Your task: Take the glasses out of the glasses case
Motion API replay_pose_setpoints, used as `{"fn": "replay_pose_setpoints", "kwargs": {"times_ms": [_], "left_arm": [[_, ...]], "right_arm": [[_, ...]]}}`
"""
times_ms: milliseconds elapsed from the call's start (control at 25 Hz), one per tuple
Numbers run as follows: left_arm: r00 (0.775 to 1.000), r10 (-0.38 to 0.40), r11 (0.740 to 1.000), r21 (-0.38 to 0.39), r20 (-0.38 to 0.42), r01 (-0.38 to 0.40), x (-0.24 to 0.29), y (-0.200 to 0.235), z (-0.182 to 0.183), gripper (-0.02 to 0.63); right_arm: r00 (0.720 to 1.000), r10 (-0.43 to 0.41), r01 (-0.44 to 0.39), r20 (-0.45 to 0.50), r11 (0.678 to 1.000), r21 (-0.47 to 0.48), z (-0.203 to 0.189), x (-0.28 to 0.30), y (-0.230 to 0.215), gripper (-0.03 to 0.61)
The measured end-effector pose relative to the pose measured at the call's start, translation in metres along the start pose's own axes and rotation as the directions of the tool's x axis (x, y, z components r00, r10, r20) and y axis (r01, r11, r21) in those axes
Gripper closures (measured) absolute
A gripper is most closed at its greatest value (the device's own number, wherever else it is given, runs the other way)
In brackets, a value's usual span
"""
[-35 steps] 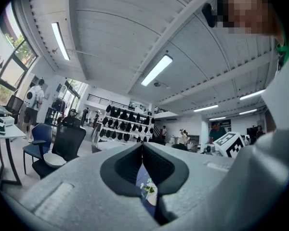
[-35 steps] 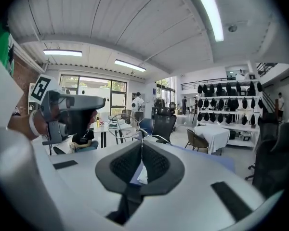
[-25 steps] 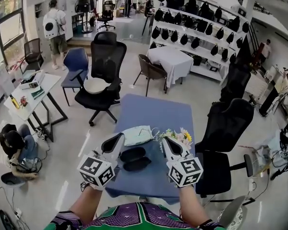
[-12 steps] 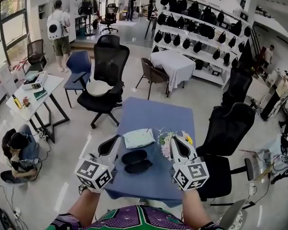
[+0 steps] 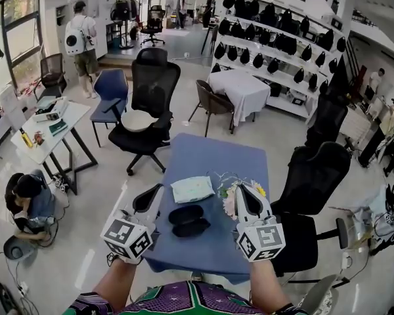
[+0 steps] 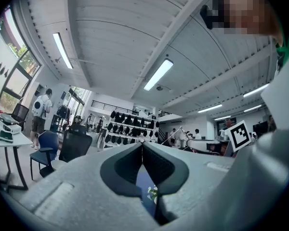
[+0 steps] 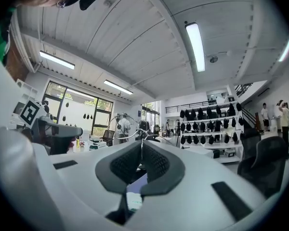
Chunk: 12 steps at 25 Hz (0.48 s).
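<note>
A black glasses case (image 5: 188, 220) lies open on the blue table (image 5: 213, 156), its two halves side by side between my grippers. My right gripper (image 5: 243, 193) hovers right of the case, shut on thin wire-framed glasses (image 5: 224, 178). In the right gripper view a round lens (image 7: 123, 127) sticks out left of the closed tips (image 7: 141, 143). My left gripper (image 5: 153, 194) hangs left of the case, apart from it. Its jaws (image 6: 142, 146) meet with nothing between them.
A pale green and white packet (image 5: 192, 189) lies just beyond the case. A small bunch of flowers (image 5: 231, 201) sits by the right gripper. Black office chairs stand to the right (image 5: 312, 176) and beyond the table (image 5: 148, 104). People are further off in the room.
My right gripper has risen a little with the glasses, drawing away from the case. The left gripper has shifted slightly. The case has stayed in place.
</note>
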<state>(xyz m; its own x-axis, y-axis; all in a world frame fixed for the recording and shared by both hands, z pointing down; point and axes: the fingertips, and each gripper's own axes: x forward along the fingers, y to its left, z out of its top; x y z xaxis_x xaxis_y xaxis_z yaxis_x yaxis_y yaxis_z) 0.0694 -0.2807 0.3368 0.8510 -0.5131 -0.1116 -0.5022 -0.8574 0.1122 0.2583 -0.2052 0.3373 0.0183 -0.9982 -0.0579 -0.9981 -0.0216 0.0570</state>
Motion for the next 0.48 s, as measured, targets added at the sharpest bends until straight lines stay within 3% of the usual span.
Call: {"fn": "replay_pose_setpoints", "kwargs": {"times_ms": [480], "left_arm": [[1.000, 0.003, 1.000, -0.007, 0.005, -0.003, -0.0046, 0.0010, 0.0029, 0.598]], "right_arm": [[1.000, 0.007, -0.007, -0.004, 1.000, 0.003, 0.0040, -0.0017, 0.0060, 0.569]]}}
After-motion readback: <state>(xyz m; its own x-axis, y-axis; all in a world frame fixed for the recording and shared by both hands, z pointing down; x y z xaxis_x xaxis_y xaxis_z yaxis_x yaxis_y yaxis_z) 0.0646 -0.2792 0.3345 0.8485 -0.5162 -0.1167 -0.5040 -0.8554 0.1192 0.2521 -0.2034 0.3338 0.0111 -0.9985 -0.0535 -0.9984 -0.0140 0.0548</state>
